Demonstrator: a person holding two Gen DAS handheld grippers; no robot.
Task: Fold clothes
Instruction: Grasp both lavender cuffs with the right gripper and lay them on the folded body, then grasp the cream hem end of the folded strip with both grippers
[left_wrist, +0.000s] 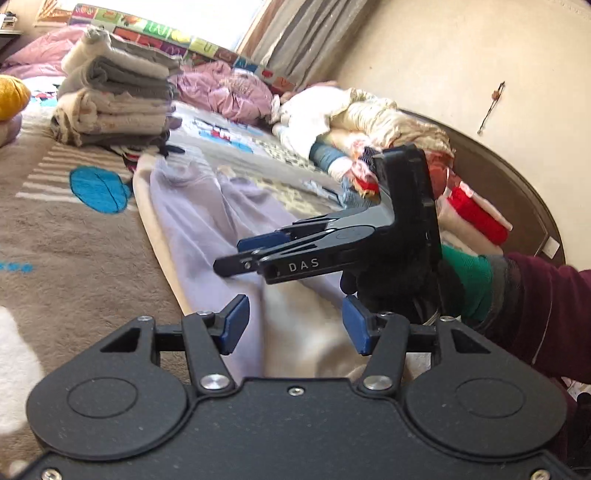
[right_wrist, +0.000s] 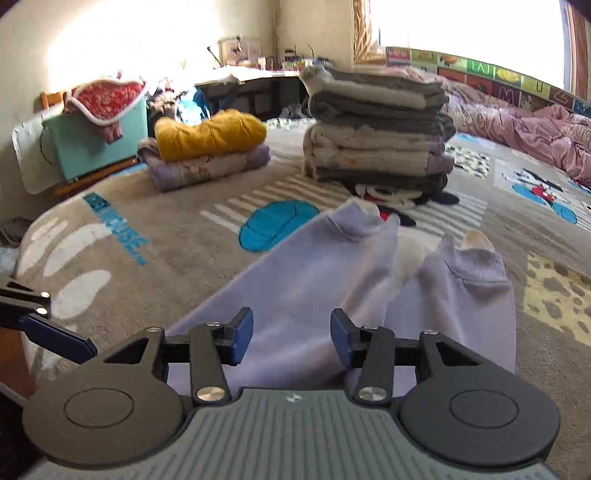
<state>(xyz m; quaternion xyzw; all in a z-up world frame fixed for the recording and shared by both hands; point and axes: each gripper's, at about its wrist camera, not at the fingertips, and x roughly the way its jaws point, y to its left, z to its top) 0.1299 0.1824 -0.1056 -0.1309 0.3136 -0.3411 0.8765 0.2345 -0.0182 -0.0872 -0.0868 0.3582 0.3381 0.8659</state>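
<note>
Both sets of jaws are parted about halfway and neither has hold of anything. The left gripper (left_wrist: 293, 323) sits just above the lavender sweatpants (left_wrist: 207, 218), with its blue pads (left_wrist: 236, 321) clear of the cloth and only fabric showing through the gap. Same deal with the right gripper (right_wrist: 291, 338): its blue pads (right_wrist: 242, 334) stand apart over the pant legs, nothing pinched between them.

From the left wrist view you can see the right gripper side-on, held by a gloved hand (left_wrist: 399, 284) with a green cuff and a dark maroon sleeve (left_wrist: 546, 317) behind it. It hangs over the pants, fingers pointing left across the frame.

The sweatpants are laid out flat on a beige cartoon-print blanket (right_wrist: 155, 229) with a blue blob shape (right_wrist: 275, 225) on it. The legs run away from the grippers, and the two ribbed cuffs (right_wrist: 356, 221) sit side by side at the far end, slightly apart, with cream lining peeking out.

Just past the cuffs there's a tall stack of folded clothes (right_wrist: 380, 129) in grey and cream. Off to its left is a shorter pile with a mustard yellow sweater (right_wrist: 210, 134) on top. A crumpled pink duvet (right_wrist: 535, 133) lies along the window side, and in the left wrist view a messy heap of unfolded laundry (left_wrist: 369, 125) sits by the wall.
</note>
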